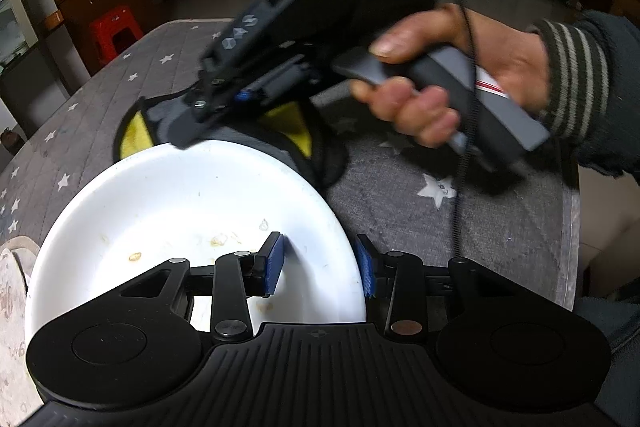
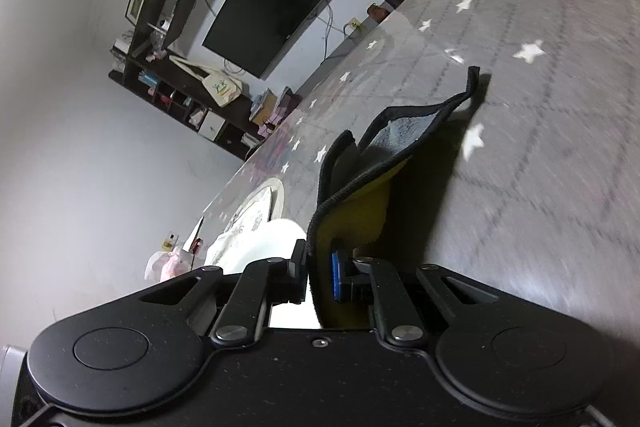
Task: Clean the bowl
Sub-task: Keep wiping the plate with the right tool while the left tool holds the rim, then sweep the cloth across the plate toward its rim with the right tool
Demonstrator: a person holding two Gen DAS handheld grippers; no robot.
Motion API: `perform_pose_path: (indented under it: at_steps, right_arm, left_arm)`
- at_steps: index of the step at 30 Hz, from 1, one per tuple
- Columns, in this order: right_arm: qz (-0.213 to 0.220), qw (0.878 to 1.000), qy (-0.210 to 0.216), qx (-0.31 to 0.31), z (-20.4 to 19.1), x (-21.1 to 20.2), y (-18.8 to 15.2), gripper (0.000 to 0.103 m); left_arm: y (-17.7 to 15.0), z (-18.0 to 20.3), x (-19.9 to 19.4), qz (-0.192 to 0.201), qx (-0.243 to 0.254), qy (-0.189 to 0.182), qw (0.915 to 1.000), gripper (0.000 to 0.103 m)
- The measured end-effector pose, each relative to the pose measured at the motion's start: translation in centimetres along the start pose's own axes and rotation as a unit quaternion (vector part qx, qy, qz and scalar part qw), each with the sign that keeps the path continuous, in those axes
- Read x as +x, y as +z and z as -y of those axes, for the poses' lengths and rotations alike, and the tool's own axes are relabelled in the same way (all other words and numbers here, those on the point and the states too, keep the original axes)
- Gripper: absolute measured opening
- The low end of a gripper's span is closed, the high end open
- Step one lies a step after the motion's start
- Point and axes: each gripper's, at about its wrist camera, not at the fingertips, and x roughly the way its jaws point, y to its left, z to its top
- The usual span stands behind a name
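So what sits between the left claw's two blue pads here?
The rim of the white round bowl sits between the left claw pads, one pad inside, one outside. The left wrist view shows it.

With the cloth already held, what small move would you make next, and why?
Probably bring the right tongs with the cloth down into the bowl onto the yellowish food specks; the left tongs already straddle its rim, steadying it.

No readable text anywhere. Sticker on my right gripper (image 1: 188,131) body blurred, illegible. Tote bag (image 2: 222,87) on shelf: green-yellow print, too small to read. No brands, numbers, signs.
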Motion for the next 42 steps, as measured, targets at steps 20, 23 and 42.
perform_pose_path:
  at_steps: [20, 23, 42]
  right_arm:
    - [-0.055, 0.997, 0.021, -0.048, -1.6, 3.8, 2.8, 0.013]
    - [-0.057, 0.997, 0.024, -0.045, -1.3, 3.0, 2.6, 0.013]
    - [-0.022, 1.0, 0.02, -0.008, -0.6, -4.3, -3.5, 0.013]
  left_arm:
    - [1.2, -1.2, 0.8, -0.001, -0.084, 0.009, 0.9964, 0.047]
    - [1.5, -1.7, 0.4, -0.001, -0.098, 0.016, 0.995, 0.052]
    - [-0.2, -0.5, -1.9, -0.003, -0.032, -0.007, 0.9994, 0.057]
